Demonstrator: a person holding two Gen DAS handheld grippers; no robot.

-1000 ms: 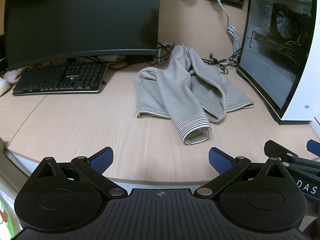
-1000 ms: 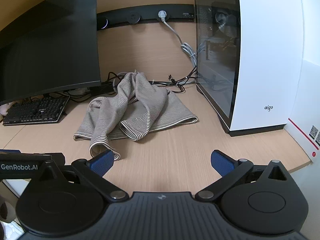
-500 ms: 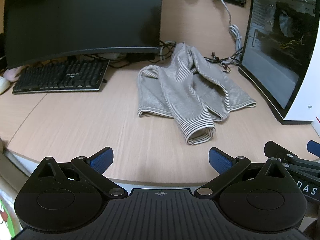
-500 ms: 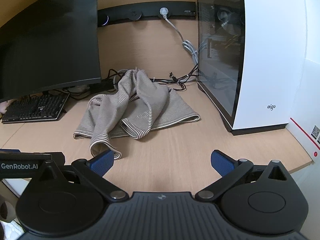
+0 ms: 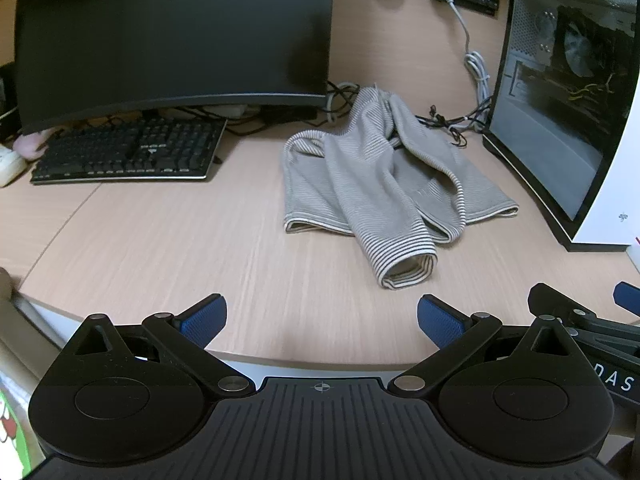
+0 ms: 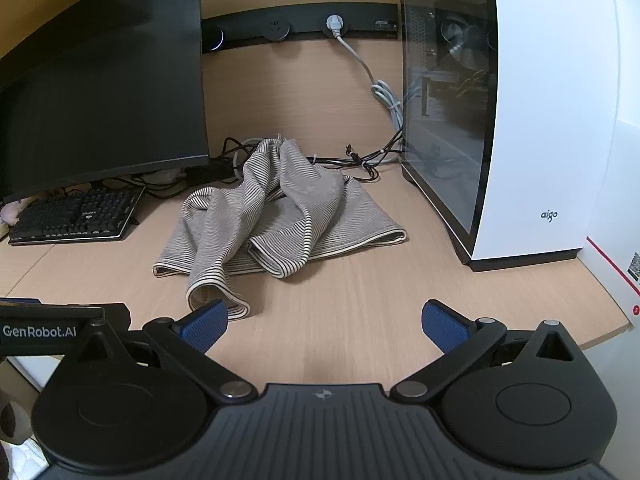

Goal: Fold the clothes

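Where the left wrist view looks across the worktop (image 5: 160,240), the left tool (image 5: 320,316) hangs over the near edge with its blue pads spread wide and nothing between them. The striped garment (image 5: 384,184) lies crumpled ahead of it and a little to the right, well apart from the pads, its rolled sleeve end pointing back toward the near edge. A keyboard (image 5: 128,152) sits under the monitor (image 5: 172,36) toward the far left, and the computer case (image 5: 568,100) stands at the right edge.

In the right wrist view, the right tool (image 6: 324,320) is likewise spread wide and empty above the near edge. The garment (image 6: 276,208) lies ahead and to the left, its nearest sleeve cuff just beside the left pad, though contact cannot be told.
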